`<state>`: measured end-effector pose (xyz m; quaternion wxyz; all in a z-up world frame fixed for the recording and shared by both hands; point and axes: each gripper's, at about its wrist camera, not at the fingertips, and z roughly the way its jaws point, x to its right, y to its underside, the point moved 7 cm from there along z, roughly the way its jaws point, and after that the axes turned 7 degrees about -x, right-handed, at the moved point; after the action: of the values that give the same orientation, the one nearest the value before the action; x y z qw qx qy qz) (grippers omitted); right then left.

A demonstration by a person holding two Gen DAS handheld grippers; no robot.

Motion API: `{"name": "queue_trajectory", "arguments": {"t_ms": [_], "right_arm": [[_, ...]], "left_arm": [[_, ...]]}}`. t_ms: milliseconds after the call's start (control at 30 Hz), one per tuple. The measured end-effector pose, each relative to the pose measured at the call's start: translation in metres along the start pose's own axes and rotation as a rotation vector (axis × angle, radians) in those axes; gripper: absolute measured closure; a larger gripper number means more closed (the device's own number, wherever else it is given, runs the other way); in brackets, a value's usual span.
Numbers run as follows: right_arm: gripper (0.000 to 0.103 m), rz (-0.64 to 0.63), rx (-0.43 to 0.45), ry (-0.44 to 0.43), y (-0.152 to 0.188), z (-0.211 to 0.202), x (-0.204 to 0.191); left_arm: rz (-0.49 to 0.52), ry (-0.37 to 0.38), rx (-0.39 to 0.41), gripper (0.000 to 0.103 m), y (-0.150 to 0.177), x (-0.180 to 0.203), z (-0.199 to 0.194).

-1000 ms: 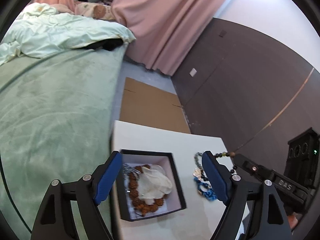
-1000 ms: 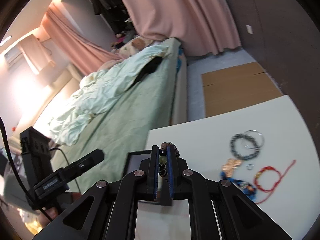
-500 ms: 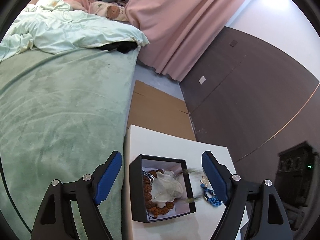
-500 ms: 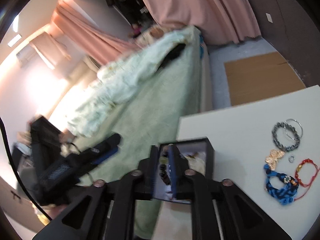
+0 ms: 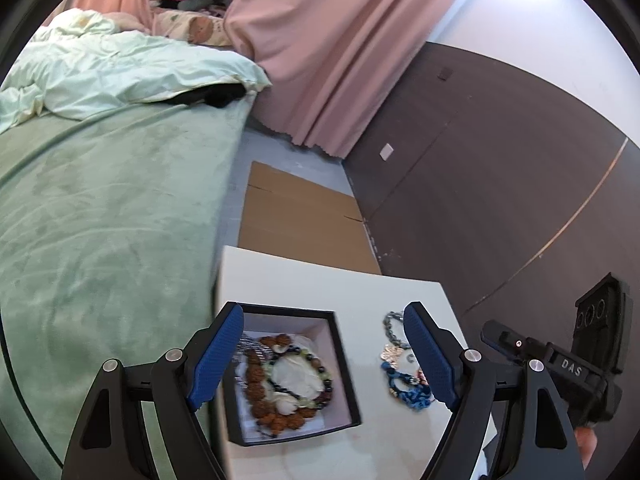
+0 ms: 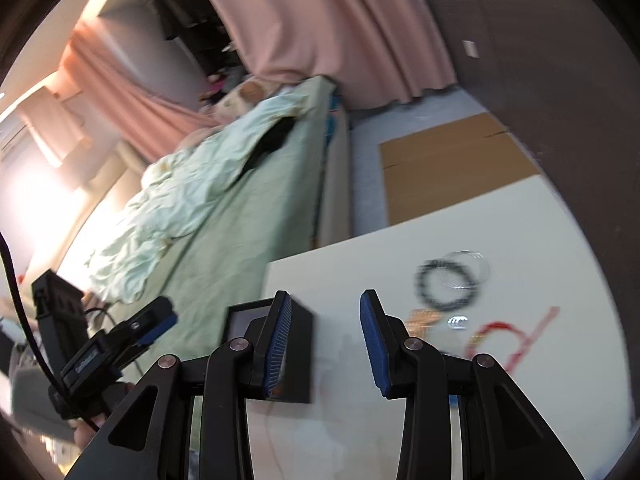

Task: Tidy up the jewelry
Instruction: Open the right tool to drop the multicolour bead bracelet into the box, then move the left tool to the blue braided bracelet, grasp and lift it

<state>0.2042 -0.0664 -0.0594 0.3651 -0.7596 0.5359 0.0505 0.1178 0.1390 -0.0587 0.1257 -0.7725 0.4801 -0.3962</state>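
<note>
1. The table (image 5: 304, 280) is white, with a bed (image 5: 100, 220) just past its left edge, where the box (image 5: 344, 380) sits very near the drop.
2. The box already holds several pieces: a brown bead bracelet (image 5: 256, 380) and a dark bead bracelet (image 5: 320, 368).
3. Loose pieces wait to its right: a dark bracelet (image 6: 444, 284), a red cord (image 6: 508, 336) and a blue piece (image 5: 408, 392). I judge the task about half done.
4. The left gripper (image 5: 324, 360) is spread wide and empty around the box.
5. The right gripper (image 6: 326, 340) is parted and empty over bare tabletop, with room to reach right.
</note>
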Motion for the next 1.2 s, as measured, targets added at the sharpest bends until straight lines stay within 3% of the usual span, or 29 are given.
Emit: {"name": "queue_trajectory", "arguments": {"t_ms": [333,733,1033,1200], "right_arm": [[0.066,0.092,-0.053,0.044,0.004,-0.021,0.058],[0.066,0.186,-0.115,0.047,0.014,-0.031,0.110],[0.066,0.264,-0.103,0.060,0.015,-0.048,0.147],[0.066,0.291,-0.095,0.006,0.014,-0.055,0.153]], "left_arm": [[0.092,0.024,-0.045,0.022,0.016,0.050,0.031],[0.217,0.031,-0.143,0.036,0.055,0.107,0.080],[0.321,0.002,-0.237,0.039,0.097,0.133,0.127],[0.396,-0.044,-0.285,0.039,0.122,0.148,0.154]]}}
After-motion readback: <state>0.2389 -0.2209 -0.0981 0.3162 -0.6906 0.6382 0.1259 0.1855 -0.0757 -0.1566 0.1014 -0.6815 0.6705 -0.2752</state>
